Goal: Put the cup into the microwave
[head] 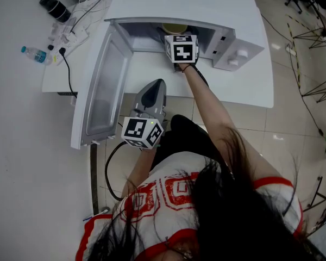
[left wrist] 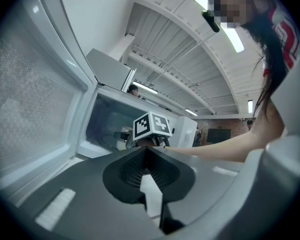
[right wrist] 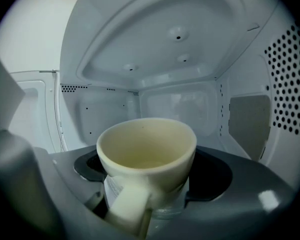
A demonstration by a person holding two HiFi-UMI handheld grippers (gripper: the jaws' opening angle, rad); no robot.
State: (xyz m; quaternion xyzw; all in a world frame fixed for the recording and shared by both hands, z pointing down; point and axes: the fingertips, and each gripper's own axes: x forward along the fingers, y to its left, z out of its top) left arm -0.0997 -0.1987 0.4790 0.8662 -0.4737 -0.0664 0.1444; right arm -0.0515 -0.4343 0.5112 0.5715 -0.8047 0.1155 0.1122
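Two tongs, only one at work. My right gripper (right wrist: 149, 178) is clamped on the cup (right wrist: 146, 144), a jaw on either side of its body below the rim. The cup stands upright with its mouth up, and its handle (right wrist: 126, 204) points straight back at me. It is already past the mouth of the microwave (head: 185, 1), with the back wall ahead and the perforated side walls to left and right. I cannot tell whether its base touches the oven floor.

So the coming move, as I judge it, is straight down and then let go, pulling back along the handle's line. Nothing else shows inside the cavity to catch on, only the walls and the low ceiling close round my jaws.

My left gripper (left wrist: 146, 153) has its jaws together on nothing and hangs low, near my body, beside the free edge of the door (head: 100, 91). The door is swung wide to the left, so that hand is the nearer one for closing it. A water bottle (head: 35, 54) and cables (head: 70, 34) lie on the table (head: 244, 86) — well apart from the opening.
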